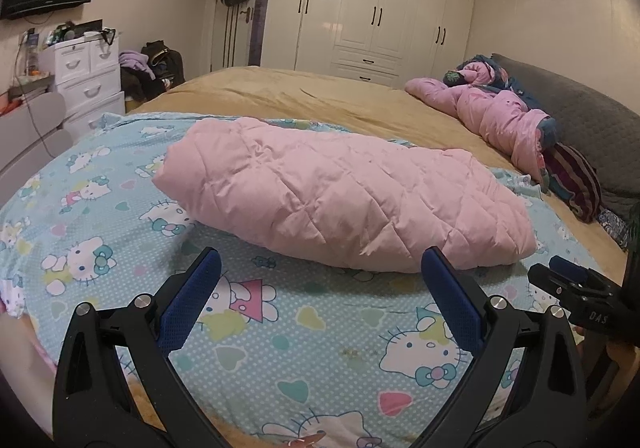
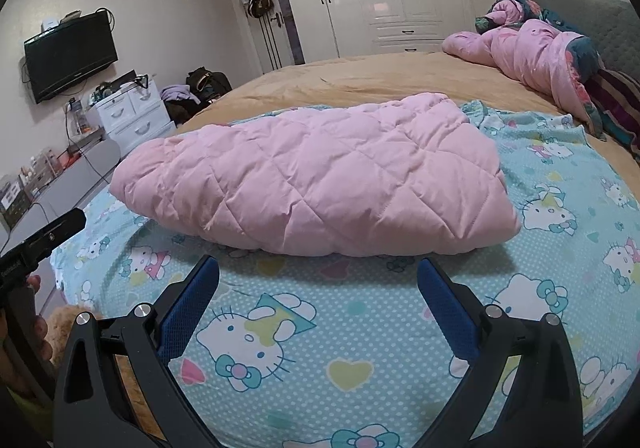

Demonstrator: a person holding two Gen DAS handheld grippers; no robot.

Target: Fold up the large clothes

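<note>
One pink quilted garment [image 1: 340,199], folded into a bundle, lies on one cartoon-print sheet [image 1: 304,332] on the bed [image 1: 320,95]. Two tools: left tool [image 1: 320,268] and right tool [image 2: 318,268], both spread, empty, near the bundle. A second pink garment [image 1: 492,107] lies crumpled at the headboard.

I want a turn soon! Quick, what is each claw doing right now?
Left claw: open, holding nothing, short of the pink quilted jacket.
Right claw: open, holding nothing.
</note>
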